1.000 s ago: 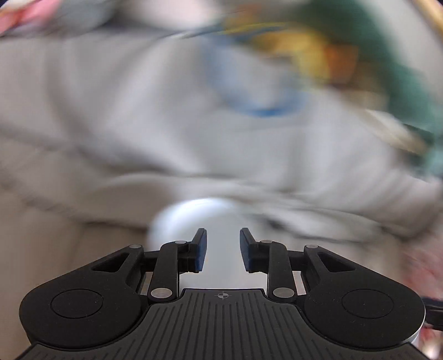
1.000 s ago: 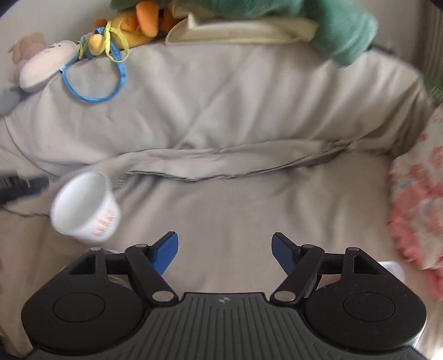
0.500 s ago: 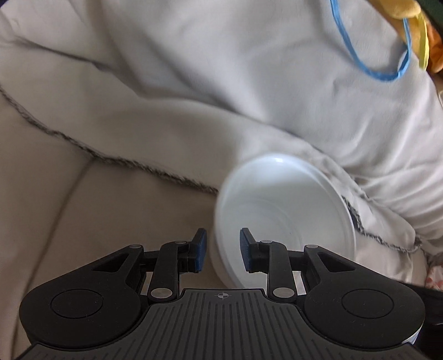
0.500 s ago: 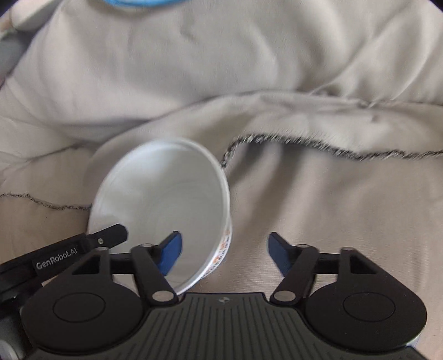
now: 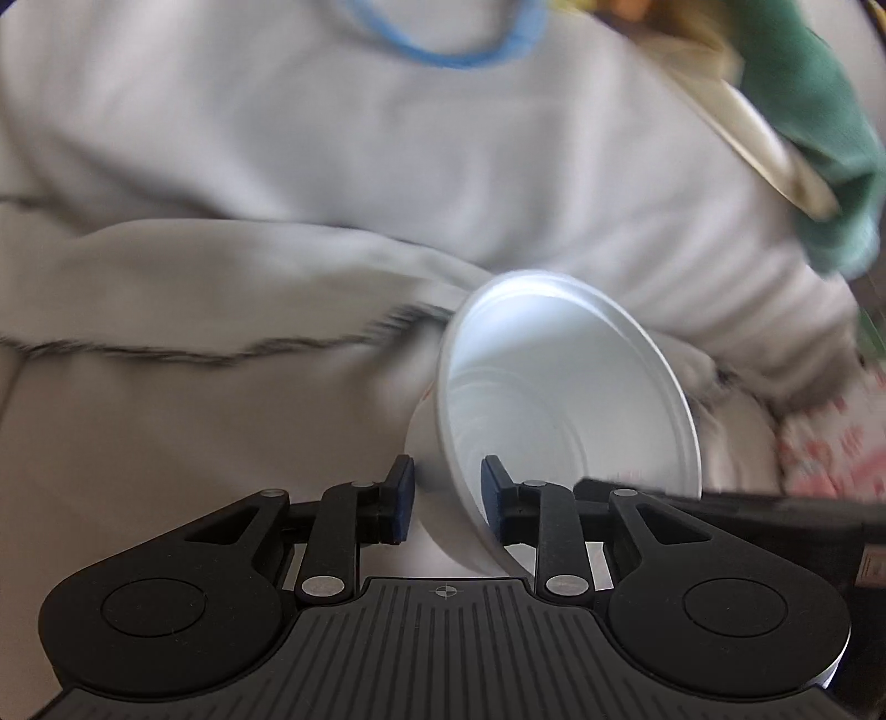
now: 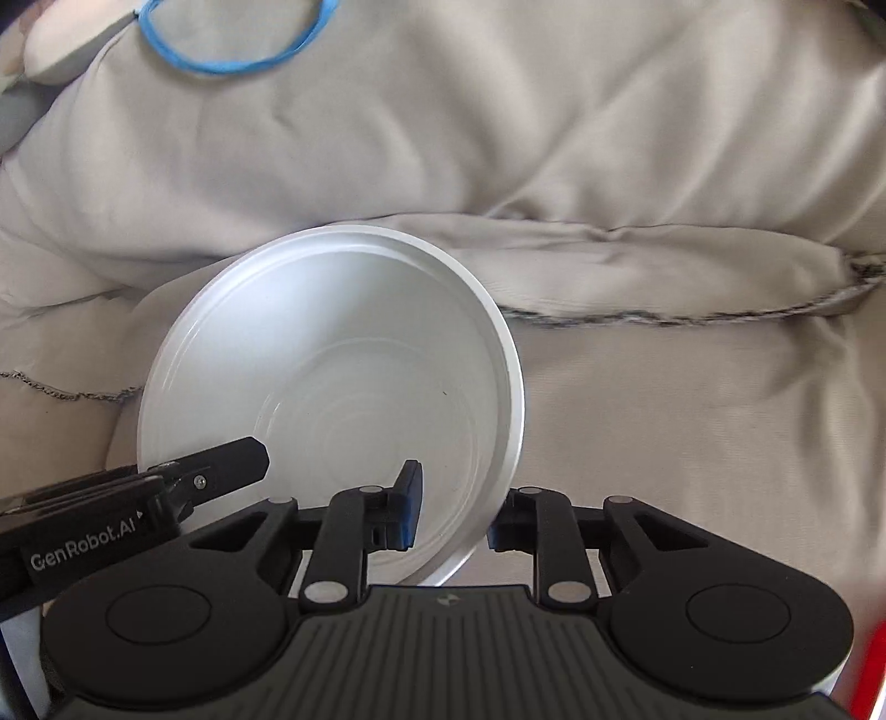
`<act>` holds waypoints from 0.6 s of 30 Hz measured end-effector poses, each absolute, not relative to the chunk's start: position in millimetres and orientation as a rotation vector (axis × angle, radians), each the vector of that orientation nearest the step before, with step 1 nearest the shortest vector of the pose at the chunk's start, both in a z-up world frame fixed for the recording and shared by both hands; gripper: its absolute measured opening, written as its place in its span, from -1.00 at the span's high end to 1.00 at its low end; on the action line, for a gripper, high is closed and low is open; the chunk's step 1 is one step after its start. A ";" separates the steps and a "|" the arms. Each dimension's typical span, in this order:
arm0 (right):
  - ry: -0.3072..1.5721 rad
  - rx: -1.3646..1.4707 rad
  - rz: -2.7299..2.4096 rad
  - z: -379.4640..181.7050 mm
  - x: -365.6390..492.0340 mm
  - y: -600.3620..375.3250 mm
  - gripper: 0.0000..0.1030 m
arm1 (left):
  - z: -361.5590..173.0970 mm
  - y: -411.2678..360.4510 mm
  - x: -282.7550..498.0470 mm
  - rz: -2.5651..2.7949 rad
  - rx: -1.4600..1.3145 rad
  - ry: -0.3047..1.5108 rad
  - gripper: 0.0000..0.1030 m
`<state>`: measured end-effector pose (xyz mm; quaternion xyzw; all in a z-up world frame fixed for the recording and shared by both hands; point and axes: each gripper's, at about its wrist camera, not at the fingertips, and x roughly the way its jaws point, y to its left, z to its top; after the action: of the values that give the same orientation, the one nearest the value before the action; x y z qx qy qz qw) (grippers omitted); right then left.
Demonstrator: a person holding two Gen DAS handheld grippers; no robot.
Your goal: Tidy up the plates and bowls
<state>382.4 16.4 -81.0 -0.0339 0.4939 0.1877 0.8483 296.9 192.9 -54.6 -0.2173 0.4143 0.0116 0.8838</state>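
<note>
A white plastic bowl (image 5: 559, 399) is held tilted above a beige sofa. My left gripper (image 5: 447, 498) is shut on its near rim, one pad outside the wall and one inside. In the right wrist view the same bowl (image 6: 332, 365) shows its empty inside. My right gripper (image 6: 451, 512) is shut on the bowl's right rim, its left pad inside and its right finger outside. The left gripper's finger (image 6: 221, 462) reaches over the bowl's left rim in that view.
The beige sofa seat (image 6: 692, 421) and back cushion (image 6: 498, 127) fill the view. A blue ring (image 6: 232, 50) lies on the cushion's top left. Green cloth (image 5: 814, 127) and pink floral fabric (image 5: 830, 448) lie at the right.
My right gripper has closed from wide open onto the bowl's right rim. The bowl has turned to face the right camera. The left gripper has kept its hold and swung right.
</note>
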 end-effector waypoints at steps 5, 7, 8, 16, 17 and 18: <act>1.015 -0.086 0.333 -74.2 371.0 -34.3 0.57 | -64.8 149.8 301.2 -0.087 -0.420 0.895 0.40; 1.023 -0.088 0.310 -78.9 371.1 -48.1 0.57 | -71.5 137.5 304.0 -0.117 -0.412 0.913 0.40; 1.032 -0.081 0.292 -82.7 372.6 -55.6 0.57 | -74.8 132.4 305.4 -0.126 -0.403 0.923 0.43; 1.177 0.088 0.207 -119.2 387.6 -99.9 0.57 | -88.1 118.6 309.1 -0.128 -0.372 0.963 0.45; 1.194 0.110 0.207 -122.3 387.4 -102.4 0.57 | -88.7 119.7 309.1 -0.129 -0.378 0.966 0.45; 1.209 0.130 0.211 -125.1 386.5 -104.9 0.57 | -89.2 121.1 309.1 -0.130 -0.385 0.967 0.45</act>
<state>386.5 -104.9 -125.1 0.0608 0.5670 0.0987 0.8155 309.1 121.1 -89.2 -0.1840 0.4616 -0.0620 0.8656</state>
